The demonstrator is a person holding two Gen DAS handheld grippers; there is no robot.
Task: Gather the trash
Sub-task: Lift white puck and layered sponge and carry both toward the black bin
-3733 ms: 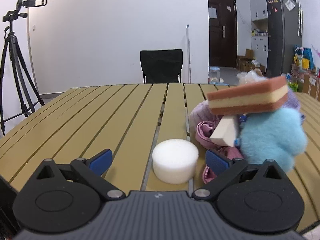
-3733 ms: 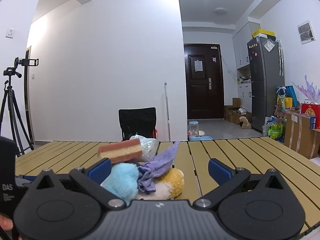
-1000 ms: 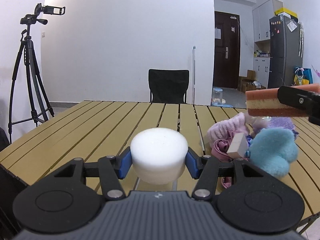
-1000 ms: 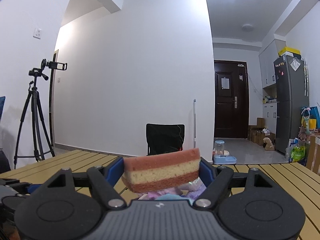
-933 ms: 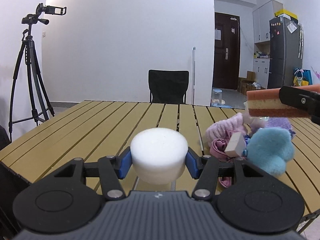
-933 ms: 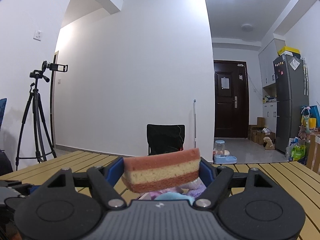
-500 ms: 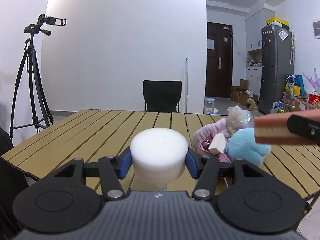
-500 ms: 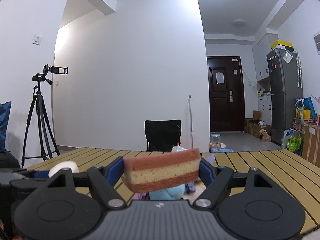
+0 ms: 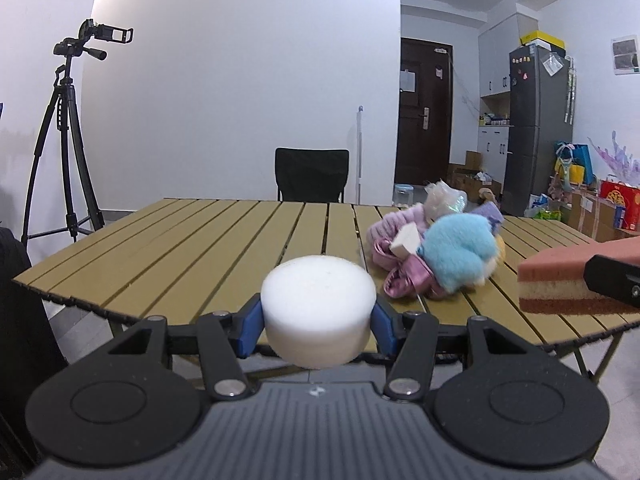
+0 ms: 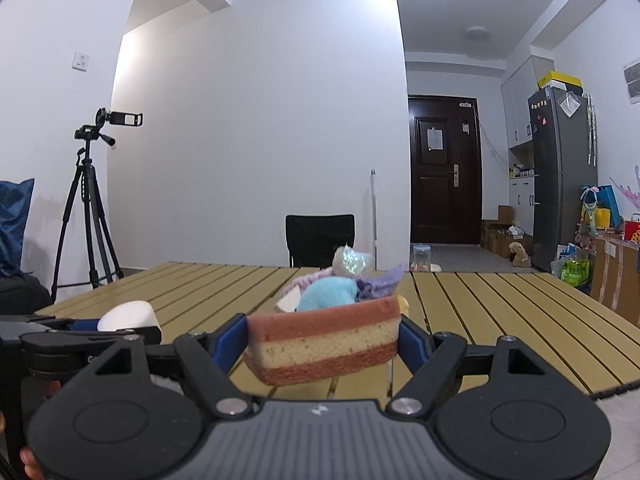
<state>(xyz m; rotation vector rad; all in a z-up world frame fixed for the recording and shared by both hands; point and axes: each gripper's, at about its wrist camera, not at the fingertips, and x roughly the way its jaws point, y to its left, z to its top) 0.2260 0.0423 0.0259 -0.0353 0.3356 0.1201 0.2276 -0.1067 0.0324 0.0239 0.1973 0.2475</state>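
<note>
Between the blue pads [image 9: 251, 326] of the left gripper [image 9: 319, 322] sits a white round foam puck [image 9: 319, 312], pinched on both sides and held clear of the surface, just short of the near edge of the tan slatted table [image 9: 208, 256]. Ahead of those fingers and to their right, a heap of soft things rests on the slats: a fluffy light-blue plush [image 9: 456, 256], a pink ribbed cloth [image 9: 386, 236], a shiny pink ribbon [image 9: 404, 280], a small pale wedge-shaped block [image 9: 404, 242] and a crinkled clear wrapper [image 9: 442, 200] on top. Further right hangs the brown-and-cream layered sponge [image 10: 324, 346], clamped end to end between the blue pads [image 10: 230, 340] of the right gripper [image 10: 322, 344] and tilted slightly. Beyond both grippers stand a black chair [image 10: 320, 236], a camera tripod [image 9: 66, 140] to the left, and a dark door [image 10: 444, 170] and grey fridge [image 10: 562, 176] to the right.
</note>
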